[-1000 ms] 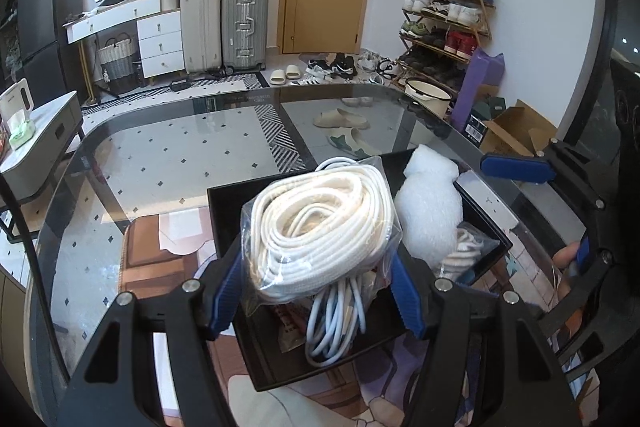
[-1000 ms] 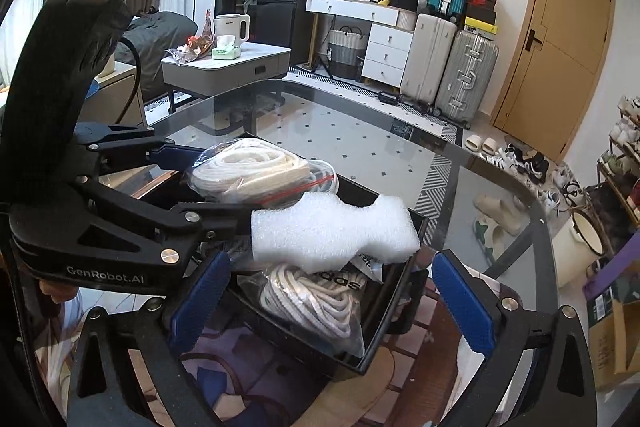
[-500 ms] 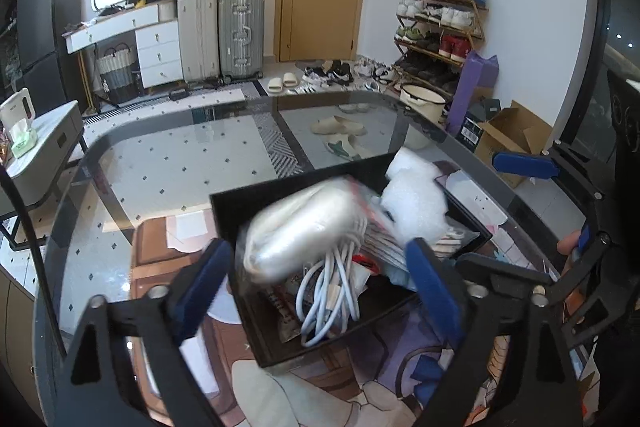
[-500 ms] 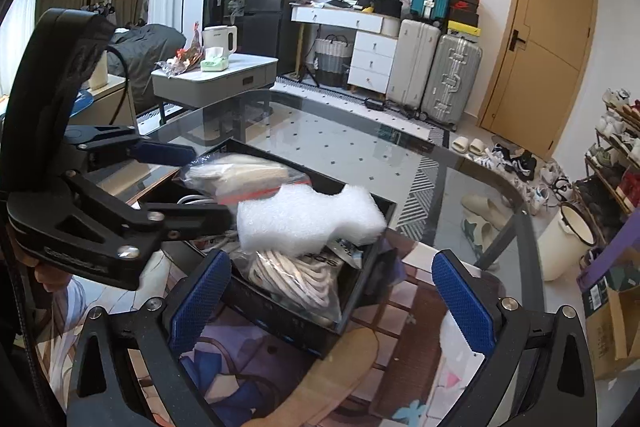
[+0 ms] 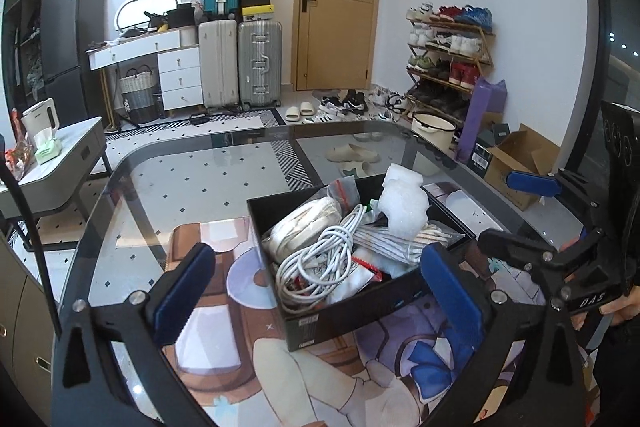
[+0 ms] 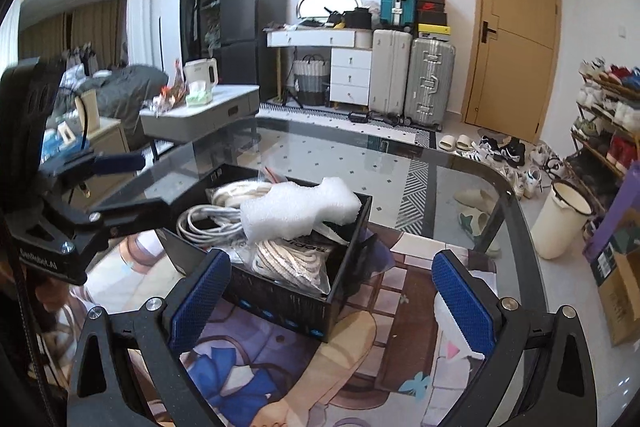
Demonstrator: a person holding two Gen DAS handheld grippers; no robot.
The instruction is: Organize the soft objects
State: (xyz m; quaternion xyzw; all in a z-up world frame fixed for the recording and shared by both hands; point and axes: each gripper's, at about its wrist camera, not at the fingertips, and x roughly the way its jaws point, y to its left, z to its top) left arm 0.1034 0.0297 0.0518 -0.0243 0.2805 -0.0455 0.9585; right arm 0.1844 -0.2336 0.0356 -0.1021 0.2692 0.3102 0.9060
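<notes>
Now both hand-held grippers, left [image 5: 316,281] and right [image 6: 330,293], gape empty before a black box [image 5: 360,301] of coiled cords.

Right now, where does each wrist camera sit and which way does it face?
Left wrist: on the left gripper, open, facing the black open box on the glass table; the right gripper shows at right.
Right wrist: on the right gripper, open, facing the box from its other side; left gripper at left.
Shared: box, white foam chunk, coiled white cable.
</notes>
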